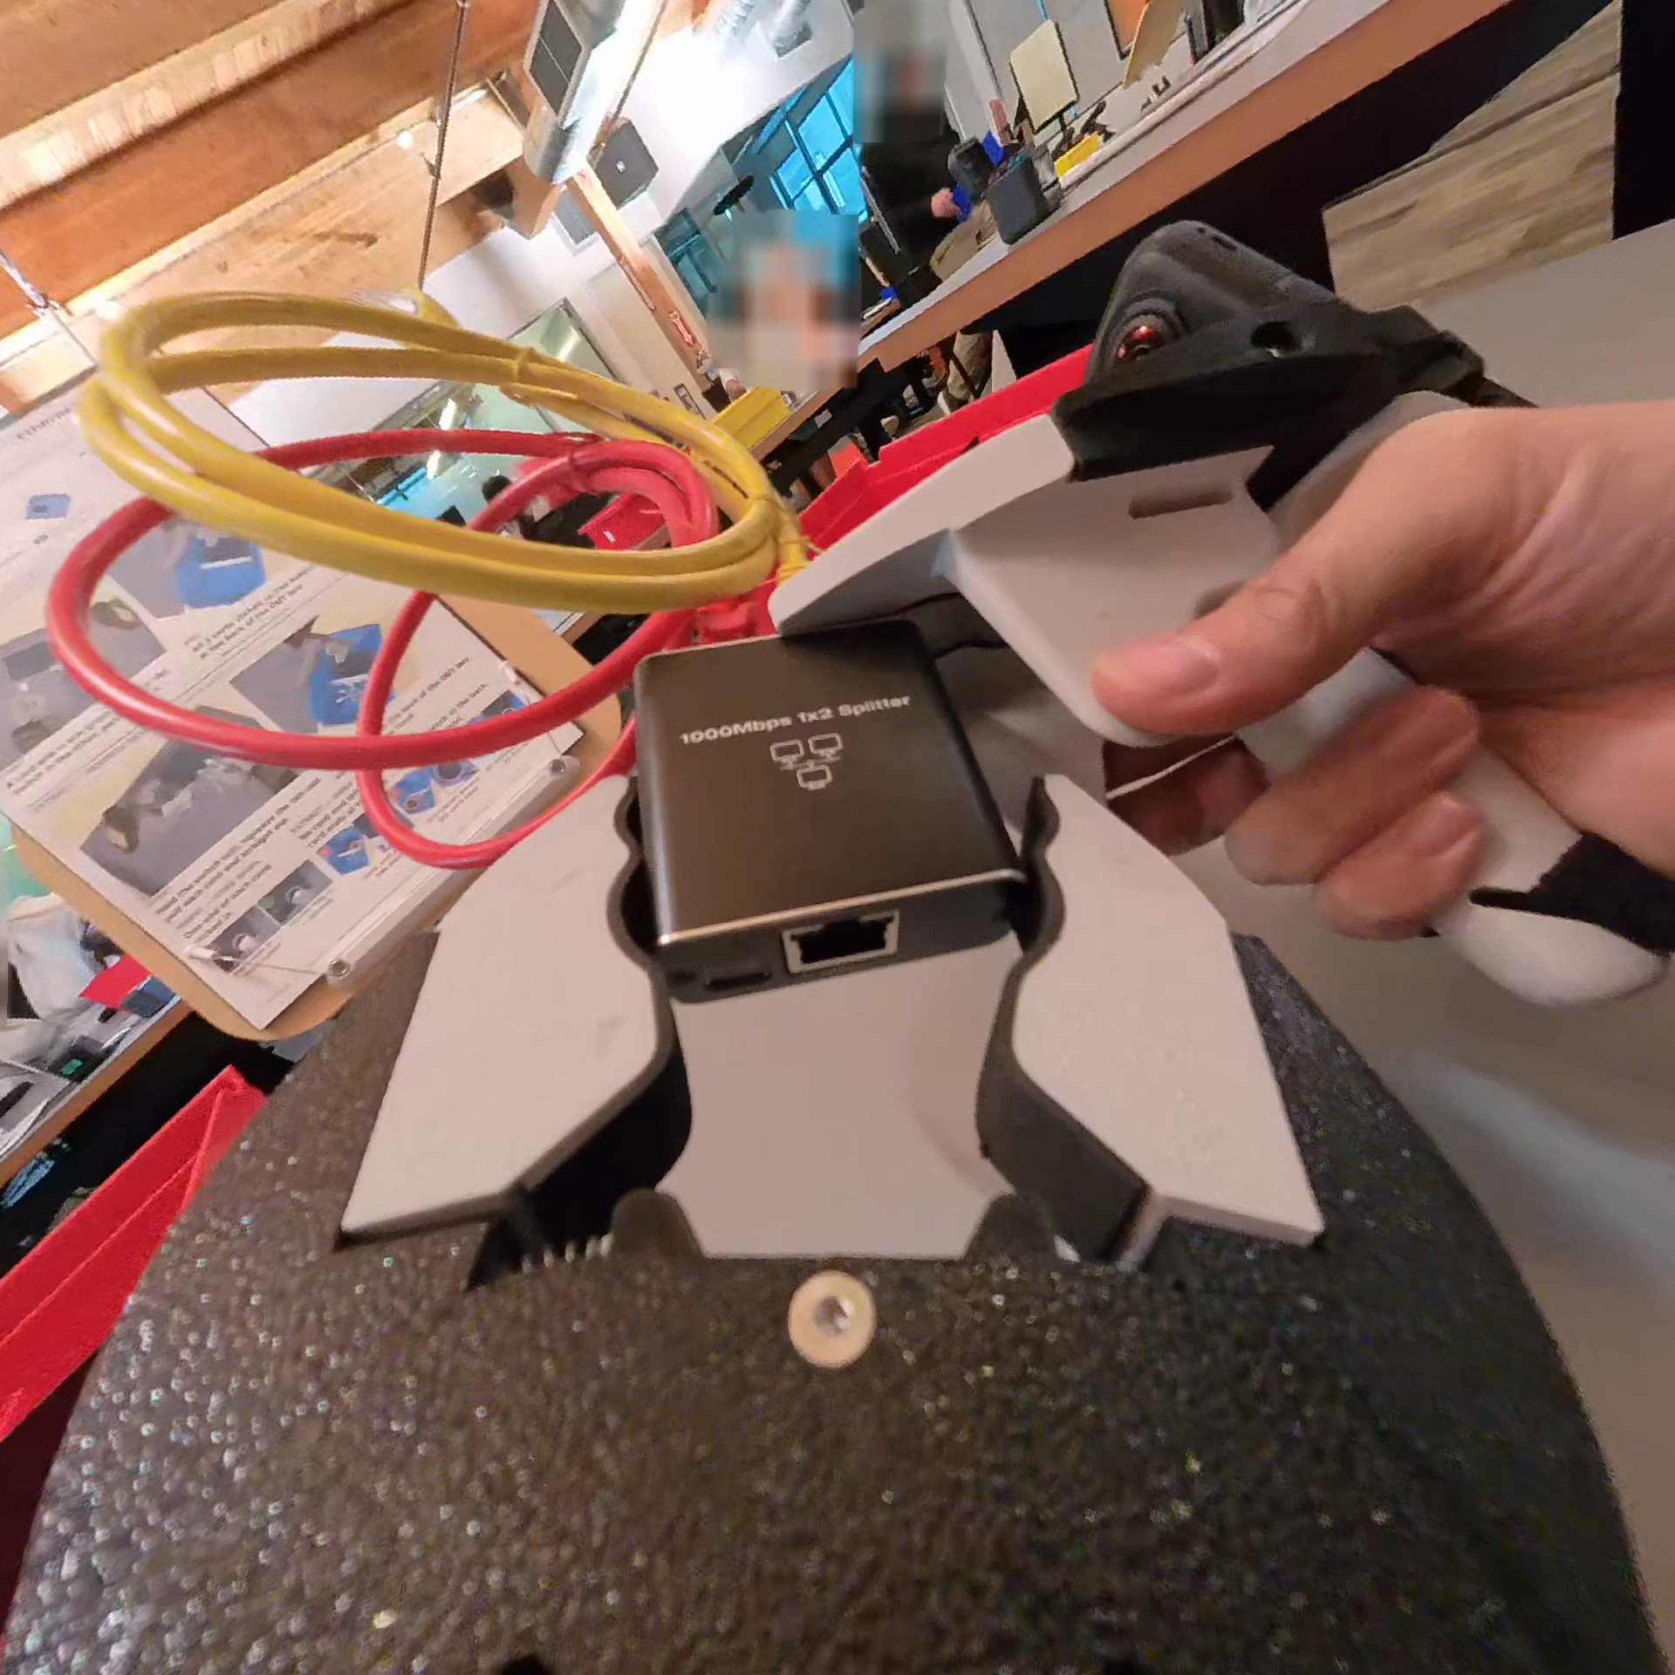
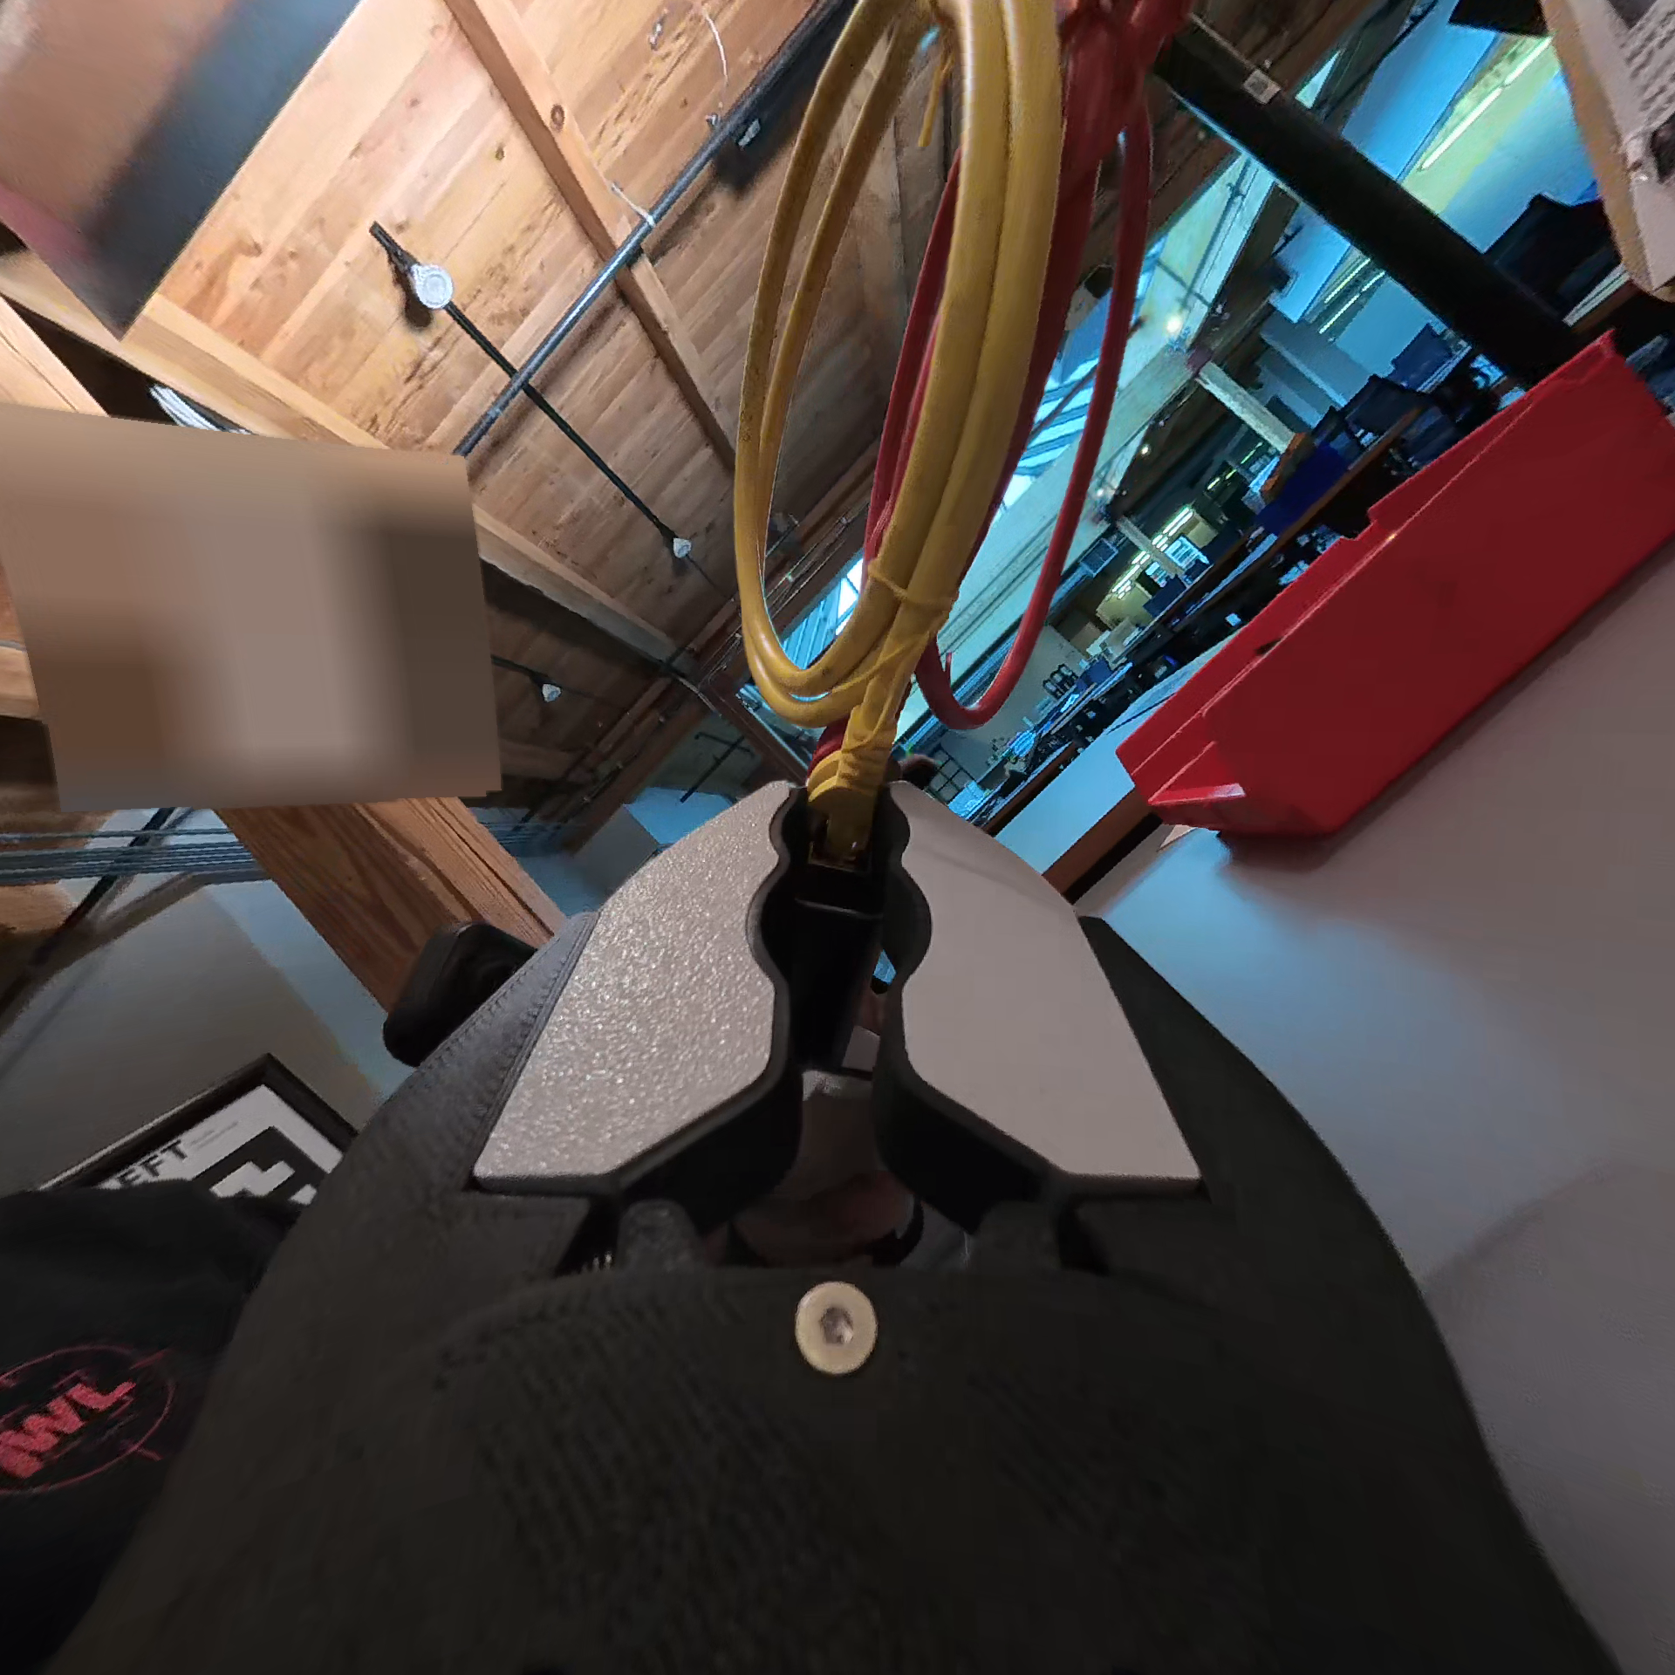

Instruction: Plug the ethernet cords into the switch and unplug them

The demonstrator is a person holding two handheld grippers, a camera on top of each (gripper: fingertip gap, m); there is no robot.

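It was a workshop or lab in a timber-built industrial hall: heavy wooden ceiling beams with metal pipes ran overhead, long tables carried equipment and bins, a red plastic bin sat on a grey table, and a printed instruction sheet lay nearby

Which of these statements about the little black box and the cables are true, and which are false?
1. The left gripper clamps the black box. True.
2. The socket facing the left camera holds a plug. False: that socket is empty.
3. The yellow cable runs into the box. True.
4. The red cable lies flat on the table. False: it hangs in loops in the air.
5. The right gripper is wide open. False: it grips the box.
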